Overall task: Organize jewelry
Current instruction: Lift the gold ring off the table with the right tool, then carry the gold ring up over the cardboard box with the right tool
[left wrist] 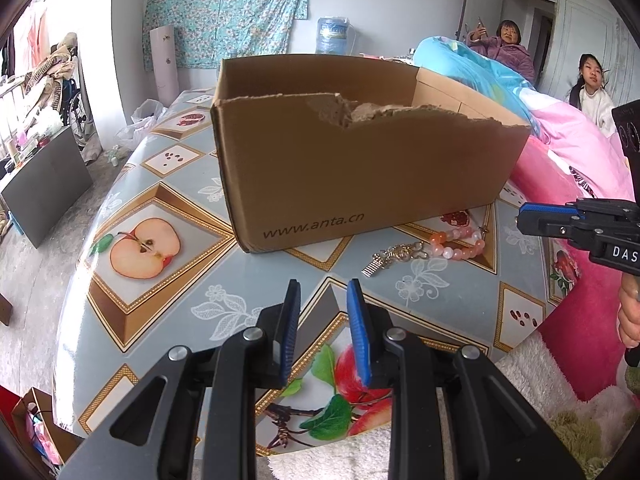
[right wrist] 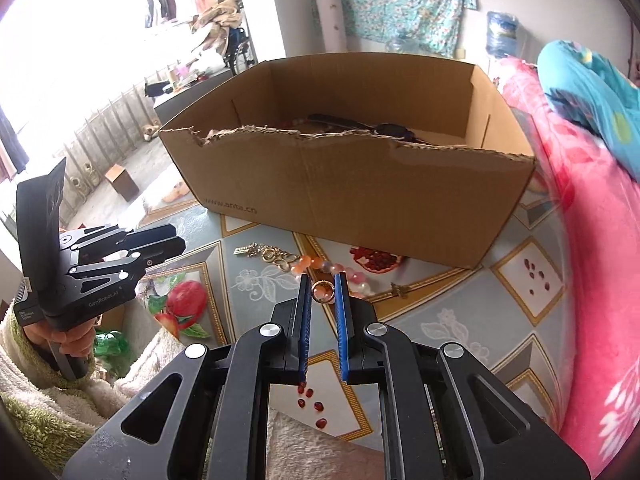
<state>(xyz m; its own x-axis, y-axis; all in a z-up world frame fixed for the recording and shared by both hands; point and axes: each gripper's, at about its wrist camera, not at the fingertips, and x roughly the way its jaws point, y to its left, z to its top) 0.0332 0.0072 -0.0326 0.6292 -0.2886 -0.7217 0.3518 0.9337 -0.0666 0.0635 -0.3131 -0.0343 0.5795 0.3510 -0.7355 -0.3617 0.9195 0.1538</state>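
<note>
- Left wrist view: my left gripper (left wrist: 324, 292) hangs over the fruit-print tablecloth (left wrist: 160, 168) with its blue pads parted a little and nothing between them, so it is released.
- Ahead of it stands the cardboard box (left wrist: 360, 176), open at the top, its near wall torn along the upper edge.
- Just in front of the box's right-hand end a bead bracelet (left wrist: 460, 244) of orange, pink and white beads lies on the cloth, with a gold chain (left wrist: 396, 258) touching its left side.
- My right gripper (left wrist: 528, 216) comes in from the right edge, side on; from here I cannot tell what it carries.
- Two people sit in the background beyond a pink blanket (left wrist: 560, 152).
- Right wrist view: my right gripper (right wrist: 323, 280) is clenched on a small gold ring (right wrist: 322, 292), pinched between the tips of the blue pads, above the cloth.
- The bead bracelet (right wrist: 352, 276) and gold chain (right wrist: 272, 256) lie on the tablecloth (right wrist: 460, 320) just beyond the ring, in front of the cardboard box (right wrist: 352, 192).
- Inside the box I see dark objects and some beads near the front wall, too hidden to name.
- My left gripper (right wrist: 176, 240) shows at the left, held in a hand (right wrist: 72, 340), well apart from the jewelry.
</note>
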